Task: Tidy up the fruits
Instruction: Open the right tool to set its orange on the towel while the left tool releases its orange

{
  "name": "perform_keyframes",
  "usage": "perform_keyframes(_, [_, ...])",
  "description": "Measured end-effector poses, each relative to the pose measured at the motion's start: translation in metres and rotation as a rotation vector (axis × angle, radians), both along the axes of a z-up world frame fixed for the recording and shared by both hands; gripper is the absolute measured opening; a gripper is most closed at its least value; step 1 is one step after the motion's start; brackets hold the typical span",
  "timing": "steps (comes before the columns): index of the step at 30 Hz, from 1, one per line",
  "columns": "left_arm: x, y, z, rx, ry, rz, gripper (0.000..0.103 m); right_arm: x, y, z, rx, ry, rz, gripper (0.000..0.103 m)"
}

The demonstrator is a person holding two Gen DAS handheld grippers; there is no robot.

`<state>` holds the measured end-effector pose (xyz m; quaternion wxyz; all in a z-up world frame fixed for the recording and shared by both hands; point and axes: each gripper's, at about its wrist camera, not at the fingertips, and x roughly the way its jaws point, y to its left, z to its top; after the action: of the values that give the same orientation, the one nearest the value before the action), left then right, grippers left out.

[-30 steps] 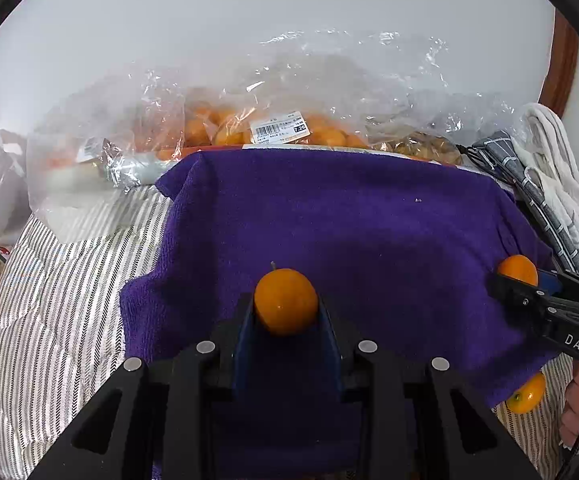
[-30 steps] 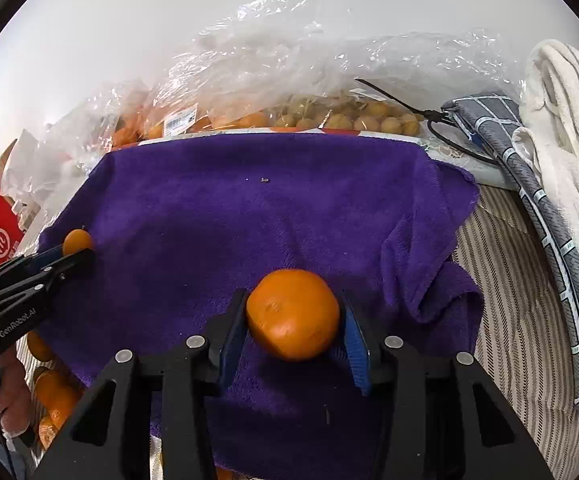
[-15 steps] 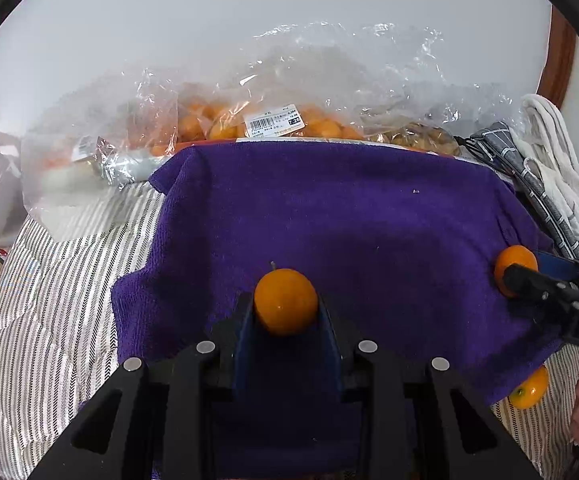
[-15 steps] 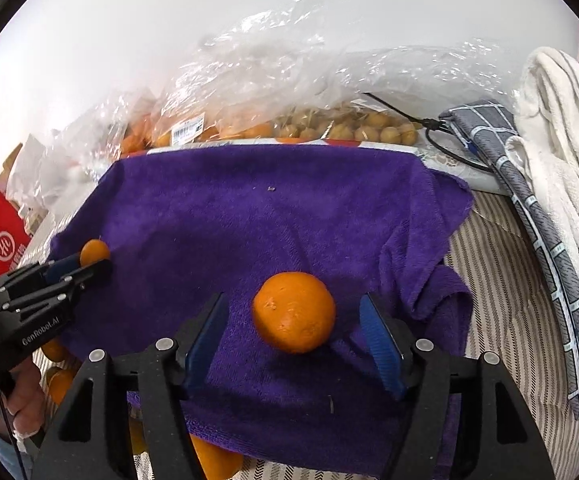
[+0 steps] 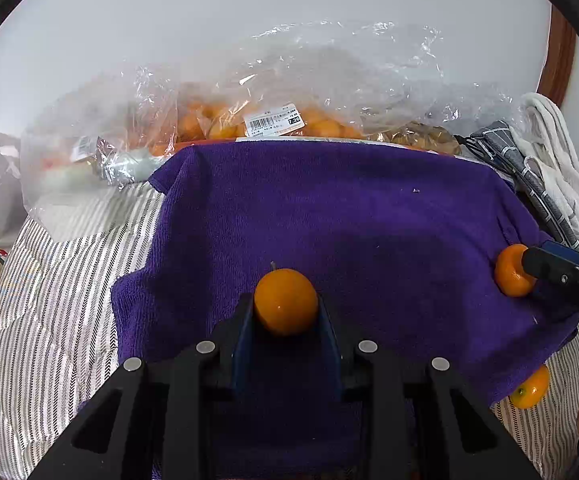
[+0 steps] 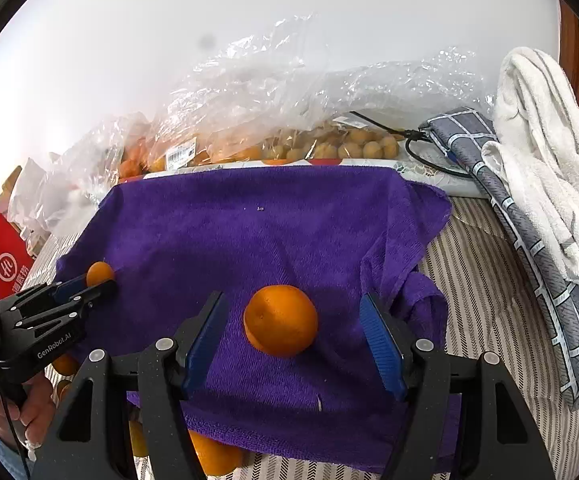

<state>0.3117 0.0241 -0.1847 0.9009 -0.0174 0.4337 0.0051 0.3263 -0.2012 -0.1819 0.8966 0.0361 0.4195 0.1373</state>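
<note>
- Purple towel [image 5: 329, 220] spread over a striped sheet [image 5: 49, 300]; all the action is on it.
- Left gripper [image 5: 285, 312]: fingers closed tight on a small orange [image 5: 285, 302], held at the near-centre of the towel in the left wrist view. Same gripper seen from the right wrist cam at far left [image 6: 97, 280], fruit pinched at its tip.
- Right gripper [image 6: 293, 328]: fingers wide apart, not touching anything. A bigger orange [image 6: 280, 320] sits on the towel between them, gap on both sides.
- In the left wrist view that bigger orange [image 5: 509, 276] is at the towel's right edge, w/ the right gripper's tip just beside it.
- Loose orange [image 5: 529, 386] off the towel's near-right corner, on the sheet.
- More oranges [image 6: 209, 456] peek out under the towel's near edge in the right wrist view; count unclear.
- Far side: clear plastic bags [image 5: 289, 92] w/ orange fruit inside, barcode label [image 5: 273, 122] on one. Second bag of smaller tan fruit [image 6: 349, 144] further right.
- Right side: grey checked cloth [image 6: 529, 240] and white towel [image 6: 549, 152] piled up; black cable [image 6: 421, 152] near them.
- Far left: red box [image 6: 9, 264], partly hidden.
</note>
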Motion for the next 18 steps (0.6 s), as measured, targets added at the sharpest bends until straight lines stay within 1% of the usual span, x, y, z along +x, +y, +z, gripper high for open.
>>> perform_keyframes(10, [0.0005,-0.0006,-0.001,0.003,0.005,-0.004,0.03,-0.0003,0.0,-0.0003,0.014,-0.002,0.009,0.068])
perform_keyframes(13, [-0.0002,0.0003,0.0009,-0.018,-0.003,-0.011,0.035,-0.0017,0.0003,0.0003,0.016,-0.006,0.01,0.068])
perform_keyframes(17, [-0.0044,-0.0014,0.0051,-0.024,-0.032,-0.02,0.046,-0.0026,-0.0004,0.0017,0.008,-0.018,-0.006,0.068])
perform_keyframes(18, [-0.0054,-0.0017,0.0064,-0.027,-0.039,-0.023,0.046,-0.0033,-0.0006,0.0024,0.002,-0.023,-0.013,0.068])
